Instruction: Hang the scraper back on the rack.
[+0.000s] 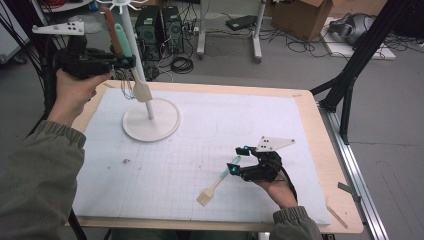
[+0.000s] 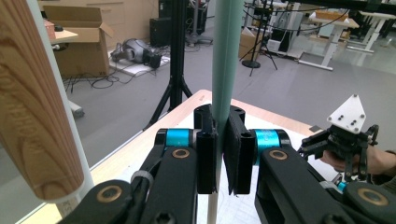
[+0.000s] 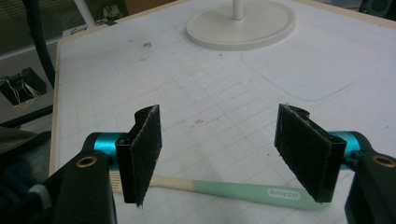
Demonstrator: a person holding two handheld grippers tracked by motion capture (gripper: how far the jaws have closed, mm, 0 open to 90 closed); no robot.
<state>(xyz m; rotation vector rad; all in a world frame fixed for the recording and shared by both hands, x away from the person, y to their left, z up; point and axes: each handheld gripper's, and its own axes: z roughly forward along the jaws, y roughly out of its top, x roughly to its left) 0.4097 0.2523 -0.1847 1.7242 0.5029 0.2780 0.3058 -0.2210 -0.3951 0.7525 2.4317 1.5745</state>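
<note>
Beside white stand (image 1: 150, 120), left gripper (image 1: 127, 62) clamps green spatula (image 1: 123, 41); right gripper (image 1: 239, 158) apart over brush (image 1: 216, 186).

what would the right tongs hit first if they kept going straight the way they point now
Probably the white mat: the right tongs stand open and tilt down over the mint-handled brush, which lies below their pads. Farther along that line stands the round white stand base. Depth is hard to judge.

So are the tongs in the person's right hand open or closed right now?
Open. In the right gripper view the right tongs have their two black pads wide apart, with the mint-handled brush lying flat on the mat between them, ungripped.
</note>
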